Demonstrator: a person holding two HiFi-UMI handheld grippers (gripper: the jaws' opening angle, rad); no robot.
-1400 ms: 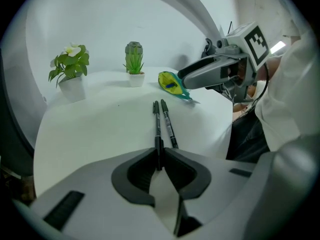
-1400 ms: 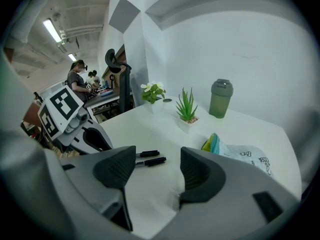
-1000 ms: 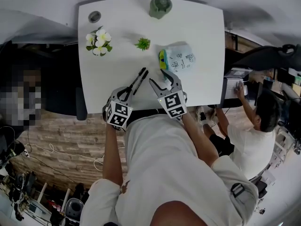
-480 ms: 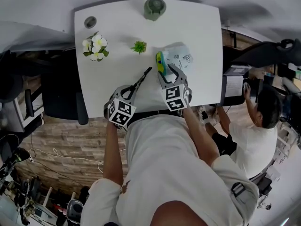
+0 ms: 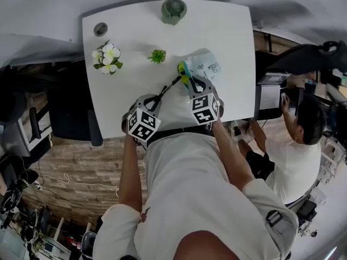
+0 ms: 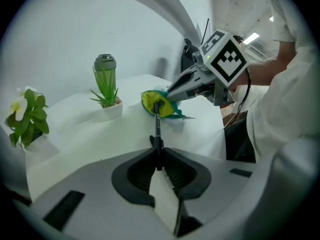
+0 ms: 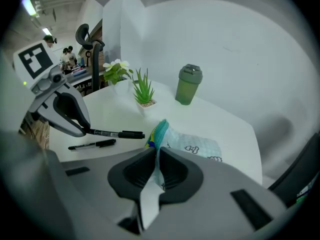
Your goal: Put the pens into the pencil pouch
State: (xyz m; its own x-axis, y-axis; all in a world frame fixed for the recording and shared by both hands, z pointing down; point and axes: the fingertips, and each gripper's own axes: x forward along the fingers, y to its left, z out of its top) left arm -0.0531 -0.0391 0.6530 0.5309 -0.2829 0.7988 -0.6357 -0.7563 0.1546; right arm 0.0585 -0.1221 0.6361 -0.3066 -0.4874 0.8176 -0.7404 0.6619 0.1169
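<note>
The pencil pouch (image 5: 205, 68) is pale with small prints and a yellow-green mouth (image 6: 156, 103), and it lies on the white table (image 5: 130, 47). My right gripper (image 5: 194, 82) (image 7: 156, 156) is shut on the near edge of that mouth. In my left gripper (image 5: 158, 98) (image 6: 159, 154) a black pen (image 5: 169, 86) (image 6: 157, 129) is gripped by its rear end. The pen points at the pouch, with its tip right at the opening. A second black pen (image 7: 92, 144) lies flat on the table near the left gripper.
A small potted green plant (image 5: 157, 55) stands just behind the pouch, a white flower arrangement (image 5: 106, 58) at the left, a green cup (image 5: 173, 10) at the far edge, and a round grey disc (image 5: 100, 30) in the far left corner. A seated person (image 5: 295, 145) is off the table's right.
My right gripper moved forward to the pouch and closed on its edge. My left gripper carried the pen up and to the right until its tip reached the pouch mouth.
</note>
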